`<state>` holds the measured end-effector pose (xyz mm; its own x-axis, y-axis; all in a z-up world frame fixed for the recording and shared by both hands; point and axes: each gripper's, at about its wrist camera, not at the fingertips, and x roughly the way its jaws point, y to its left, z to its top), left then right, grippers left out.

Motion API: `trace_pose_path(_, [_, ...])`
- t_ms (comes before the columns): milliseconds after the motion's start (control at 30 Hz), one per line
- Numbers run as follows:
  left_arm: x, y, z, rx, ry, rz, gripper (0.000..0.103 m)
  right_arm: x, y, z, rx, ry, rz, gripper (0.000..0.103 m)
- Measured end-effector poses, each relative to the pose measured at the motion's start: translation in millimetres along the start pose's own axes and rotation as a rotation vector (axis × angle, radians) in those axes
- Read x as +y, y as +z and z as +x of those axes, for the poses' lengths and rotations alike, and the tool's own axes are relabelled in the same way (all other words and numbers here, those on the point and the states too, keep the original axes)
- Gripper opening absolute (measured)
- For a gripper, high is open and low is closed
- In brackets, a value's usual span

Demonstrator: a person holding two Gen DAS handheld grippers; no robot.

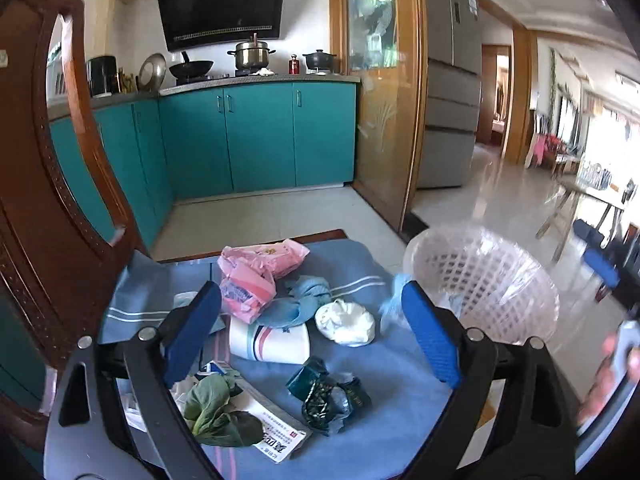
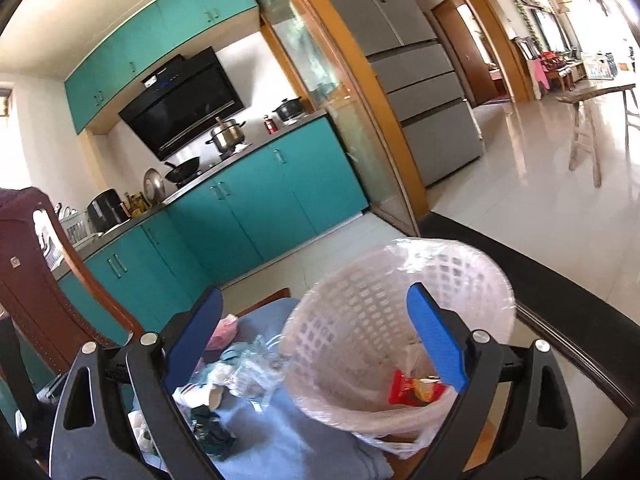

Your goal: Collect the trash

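L gripper [image 1: 312,328] spread, empty, trash pile just ahead, paper cup [image 1: 270,342] lying crosswise nearest; R gripper [image 2: 316,336] spread, prob empty, by basket [image 2: 344,300]

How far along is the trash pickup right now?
Done: a red wrapper lies in the lined basket. In hand: nothing; both the left tool and right tool are open. Left on the cloth: pink bag, paper cup, white wad, green leaf.

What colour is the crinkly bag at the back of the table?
Pink bag, clearest in the left wrist view.
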<state>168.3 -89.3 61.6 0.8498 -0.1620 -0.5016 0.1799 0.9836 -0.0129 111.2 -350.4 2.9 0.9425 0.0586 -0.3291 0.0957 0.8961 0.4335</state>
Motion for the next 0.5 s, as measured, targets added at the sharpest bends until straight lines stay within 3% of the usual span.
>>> trace_pose_path(167, [10.0, -7.9, -23.4, -0.012, -0.042, -0.016, 0.09, 33.5, -25.8, 36.2, 0.179, -0.004, -0.168, 0.091])
trace_pose_path(267, [19.5, -24.6, -44.0, -0.05, 0.0, 0.023, 0.092, 52.3, -53.1, 62.7, 0.337, 0.025, -0.292, 0.09])
trace_pose_path(367, [39.4, -41.1, -58.0, -0.061, 0.067, 0.014, 0.092, 57.4, -62.2, 63.6, 0.397, 0.124, -0.273, 0.082])
trace_pose_path(467, [59.5, -50.5, -58.3, -0.016, 0.056, -0.051, 0.092, 57.1, -76.4, 70.1, 0.519, 0.224, -0.207, 0.073])
trace_pose_path(500, [64.0, -52.4, -58.2, -0.012, 0.059, -0.059, 0.092, 58.9, -81.0, 72.6, 0.55, 0.224, -0.21, 0.063])
